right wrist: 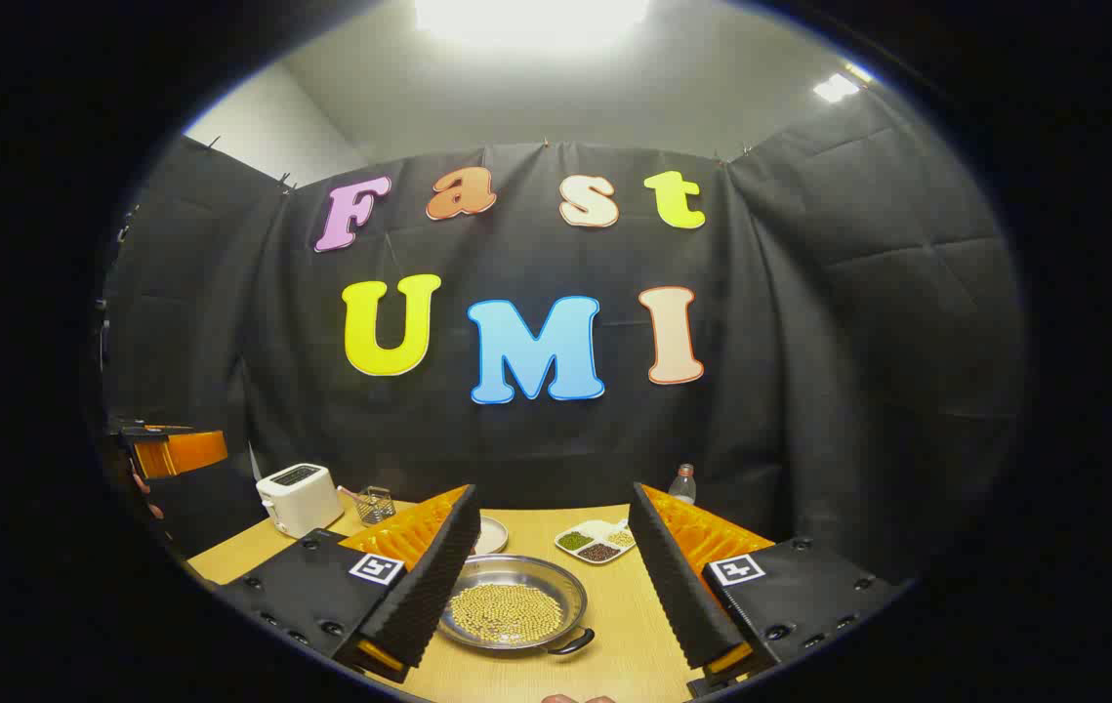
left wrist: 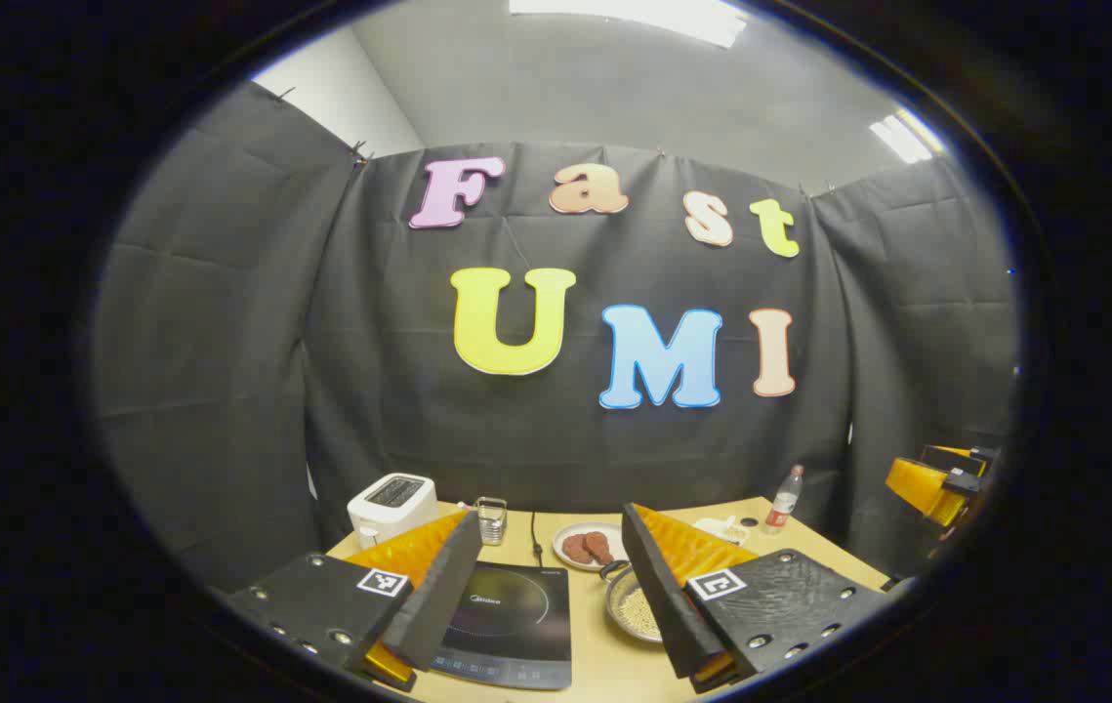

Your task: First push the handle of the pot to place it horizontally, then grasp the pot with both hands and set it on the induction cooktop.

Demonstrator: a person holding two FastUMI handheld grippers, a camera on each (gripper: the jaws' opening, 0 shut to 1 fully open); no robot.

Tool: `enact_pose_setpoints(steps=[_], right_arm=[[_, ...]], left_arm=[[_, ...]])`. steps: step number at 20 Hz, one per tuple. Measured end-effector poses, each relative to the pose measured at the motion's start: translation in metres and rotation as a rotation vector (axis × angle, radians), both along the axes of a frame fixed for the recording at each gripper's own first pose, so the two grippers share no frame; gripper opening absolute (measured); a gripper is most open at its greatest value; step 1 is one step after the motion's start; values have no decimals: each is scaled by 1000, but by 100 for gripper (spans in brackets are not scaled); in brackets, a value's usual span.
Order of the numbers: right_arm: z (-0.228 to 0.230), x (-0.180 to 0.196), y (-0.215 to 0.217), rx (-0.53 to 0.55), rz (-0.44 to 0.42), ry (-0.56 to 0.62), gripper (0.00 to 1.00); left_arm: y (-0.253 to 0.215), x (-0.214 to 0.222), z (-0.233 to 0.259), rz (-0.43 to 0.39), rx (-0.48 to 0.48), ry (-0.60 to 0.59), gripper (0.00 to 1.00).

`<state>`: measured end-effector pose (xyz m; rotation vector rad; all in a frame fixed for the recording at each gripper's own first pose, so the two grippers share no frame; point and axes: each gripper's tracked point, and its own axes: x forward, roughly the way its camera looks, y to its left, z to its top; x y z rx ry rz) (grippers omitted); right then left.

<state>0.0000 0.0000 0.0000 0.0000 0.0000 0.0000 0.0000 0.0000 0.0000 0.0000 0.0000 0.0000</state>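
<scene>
A shallow steel pot (right wrist: pixel 514 611) holding small yellow beans rests on the wooden table (right wrist: pixel 619 625). One dark loop handle (right wrist: pixel 572 642) sticks out at its near right rim. My right gripper (right wrist: pixel 552 490) hovers open above and in front of it, and its left finger (right wrist: pixel 419 586) covers the pot's left edge. In the left gripper view the pot (left wrist: pixel 632 610) is partly hidden behind the right finger (left wrist: pixel 658 596), with a handle (left wrist: pixel 606 569) at its far left. The black induction cooktop (left wrist: pixel 516 625) lies just left of the pot. My left gripper (left wrist: pixel 550 515) is open above both.
At the back of the table stand a white toaster (left wrist: pixel 391 503), a wire basket (left wrist: pixel 491 519), a plate of meat (left wrist: pixel 587 545) and a bottle (left wrist: pixel 783 500). A divided tray of beans (right wrist: pixel 597 540) sits behind the pot. The other gripper (left wrist: pixel 936 483) shows far right.
</scene>
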Motion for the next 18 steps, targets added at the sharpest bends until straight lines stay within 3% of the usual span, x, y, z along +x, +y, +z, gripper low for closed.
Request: enact_pose_setpoints(steps=[1,2,4,5,7,8,18], right_arm=[[0,-1,0,-3,0,2,98],[-1,-1,1,-6,0,4,98],[-3,-1,1,-7,-1,10,97],[-3,-1,2,-6,-1,11,97],[-3,-2,4,-7,-2,13,96],[-4,-2,6,-9,0,13,97],[-6,10,19,-4,25,38,97]], left_arm=[[0,-1,-1,-2,4,3,83],[1,-2,-2,-3,3,5,93],[1,-5,-4,-7,-5,3,83],[3,-5,-7,-5,-6,7,83],[7,-5,-12,-2,-8,15,93],[8,-5,-11,-1,-7,13,83],[15,3,-14,0,16,16,83]])
